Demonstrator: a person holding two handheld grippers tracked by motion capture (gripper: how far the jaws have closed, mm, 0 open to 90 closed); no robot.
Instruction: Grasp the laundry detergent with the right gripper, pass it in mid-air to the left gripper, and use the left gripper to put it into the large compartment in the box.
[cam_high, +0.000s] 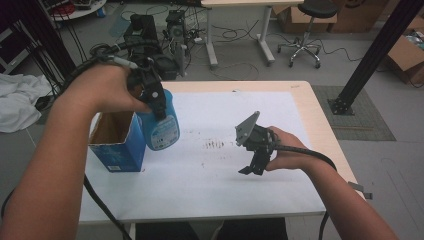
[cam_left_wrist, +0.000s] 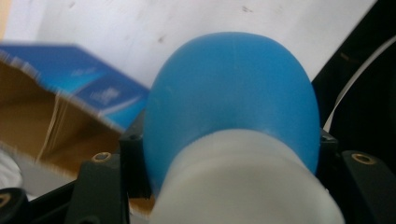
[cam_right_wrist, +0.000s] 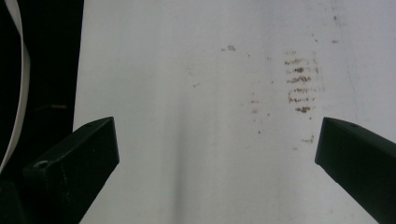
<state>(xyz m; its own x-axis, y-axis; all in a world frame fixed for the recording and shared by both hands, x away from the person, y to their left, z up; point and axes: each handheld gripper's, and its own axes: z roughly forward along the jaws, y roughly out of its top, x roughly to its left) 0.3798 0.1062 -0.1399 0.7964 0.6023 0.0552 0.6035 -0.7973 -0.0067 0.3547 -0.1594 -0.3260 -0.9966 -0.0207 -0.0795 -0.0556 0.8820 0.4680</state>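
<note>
The jaws of the right gripper (cam_high: 253, 167) are being held wide apart with nothing between them, as is shown in the right gripper view, where bare white desk (cam_right_wrist: 210, 140) is being framed between the two black jaws. This gripper is being held low over the near right part of the desk (cam_high: 215, 195) by the right hand (cam_high: 286, 150), its grey three-cornered plate tilted up toward the left. A patch of small brown marks (cam_high: 215, 145) is being shown on the white surface just beyond it, and the same marks (cam_right_wrist: 299, 81) are being seen ahead of the right jaw in the right gripper view.

The jaws of the left gripper (cam_high: 152, 97) are being kept clamped on a blue bottle (cam_high: 161, 125), near its white neck (cam_left_wrist: 243, 186); in the left gripper view the bottle (cam_left_wrist: 233, 98) is being seen bulging out between them. The bottle is being held in the air by the left hand (cam_high: 102, 87), tilted, just beside the open top of a blue cardboard box (cam_high: 117, 145) standing at the left edge of the desk. Whether bottle and box are touching cannot be told.

Farther off, cables and a swivel stool (cam_high: 310, 25) are being shown on the floor.
</note>
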